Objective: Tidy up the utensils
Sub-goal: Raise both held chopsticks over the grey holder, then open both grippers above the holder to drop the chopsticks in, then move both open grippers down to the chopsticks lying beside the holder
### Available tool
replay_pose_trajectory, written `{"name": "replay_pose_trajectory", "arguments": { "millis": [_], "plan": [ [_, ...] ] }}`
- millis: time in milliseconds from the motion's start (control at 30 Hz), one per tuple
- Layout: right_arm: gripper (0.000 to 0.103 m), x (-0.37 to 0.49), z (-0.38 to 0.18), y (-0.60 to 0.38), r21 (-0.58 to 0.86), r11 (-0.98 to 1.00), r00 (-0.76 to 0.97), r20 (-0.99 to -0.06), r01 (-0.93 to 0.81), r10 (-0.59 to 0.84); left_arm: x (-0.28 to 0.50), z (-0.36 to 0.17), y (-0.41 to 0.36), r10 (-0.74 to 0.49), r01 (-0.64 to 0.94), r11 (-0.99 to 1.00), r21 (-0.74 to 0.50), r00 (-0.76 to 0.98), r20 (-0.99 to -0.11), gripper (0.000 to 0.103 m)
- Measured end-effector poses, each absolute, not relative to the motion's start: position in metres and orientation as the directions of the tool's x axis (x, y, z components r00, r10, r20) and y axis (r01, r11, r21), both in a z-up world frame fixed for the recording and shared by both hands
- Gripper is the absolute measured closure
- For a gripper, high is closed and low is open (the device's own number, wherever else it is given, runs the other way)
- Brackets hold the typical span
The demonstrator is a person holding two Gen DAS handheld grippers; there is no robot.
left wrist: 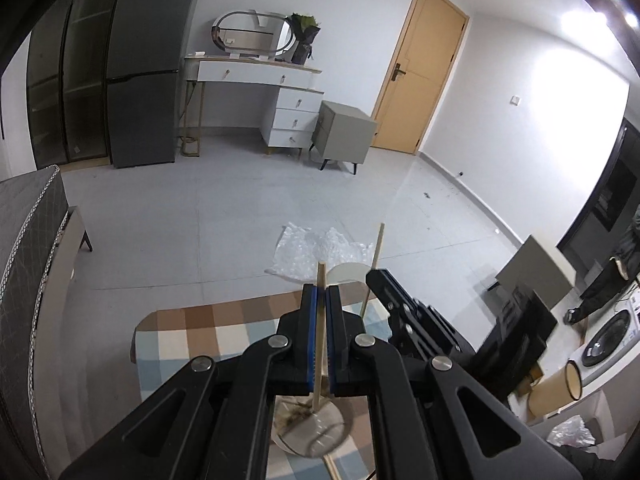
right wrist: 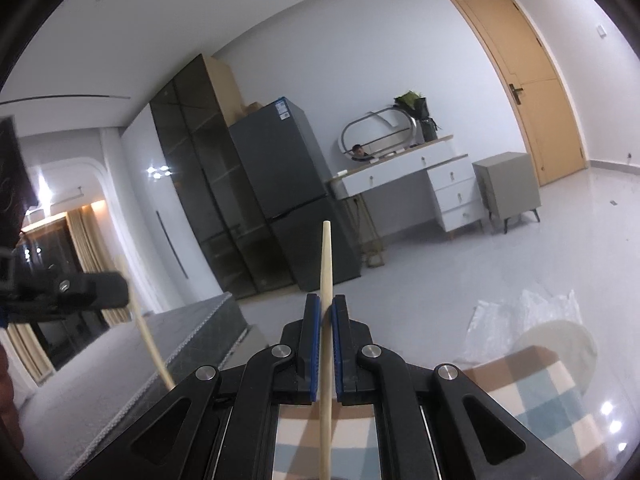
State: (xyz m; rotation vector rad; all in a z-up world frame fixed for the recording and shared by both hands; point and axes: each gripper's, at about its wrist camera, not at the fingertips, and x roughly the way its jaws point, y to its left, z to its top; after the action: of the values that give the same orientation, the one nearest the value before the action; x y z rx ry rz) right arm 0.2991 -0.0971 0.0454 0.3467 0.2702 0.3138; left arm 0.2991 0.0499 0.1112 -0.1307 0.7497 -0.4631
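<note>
While both chopsticks hang above checkered table (left wrist: 188, 332), I keep left gripper (left wrist: 322, 296) clamped on one chopstick (left wrist: 319, 344), right gripper (right wrist: 326, 312) pinching other chopstick (right wrist: 326, 280); upright hold probably eases dropping into holder, none identifiable.

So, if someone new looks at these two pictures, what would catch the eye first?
First, each gripper is shut on a thin wooden chopstick: the left gripper holds one chopstick upright, and the right gripper holds another chopstick. Below them lies a checked tablecloth, and across the floor stands a yellow door.
</note>
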Motion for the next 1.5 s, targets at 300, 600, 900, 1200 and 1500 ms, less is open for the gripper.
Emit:
{"name": "replay_pose_trajectory", "arguments": {
  "millis": [300,600,900,1200,1500],
  "plan": [
    [0.098,0.303,0.01,-0.091,0.344,0.921,0.94,-0.215,-0.18,0.264,0.304,0.066,0.036,-0.436,0.354,0.898,-0.263,0.624,-0.648,0.103],
    [0.098,0.276,0.004,-0.085,0.292,0.93,0.922,-0.245,-0.224,0.299,0.291,0.055,0.039,-0.443,0.364,0.892,-0.267,0.589,-0.676,0.103],
    [0.098,0.246,-0.01,-0.071,0.219,0.912,0.839,-0.363,-0.347,0.406,0.282,0.034,0.034,-0.469,0.347,0.879,-0.327,0.504,-0.726,0.103],
    [0.056,0.201,-0.019,-0.099,0.298,0.894,0.775,-0.452,-0.334,0.441,0.251,0.038,0.055,-0.446,0.25,0.895,-0.37,0.515,-0.732,0.082],
    [0.029,0.151,-0.017,-0.126,0.319,0.911,0.761,-0.512,-0.262,0.399,0.187,0.042,0.056,-0.364,0.216,0.931,-0.295,0.633,-0.683,0.034]
  ]
}}
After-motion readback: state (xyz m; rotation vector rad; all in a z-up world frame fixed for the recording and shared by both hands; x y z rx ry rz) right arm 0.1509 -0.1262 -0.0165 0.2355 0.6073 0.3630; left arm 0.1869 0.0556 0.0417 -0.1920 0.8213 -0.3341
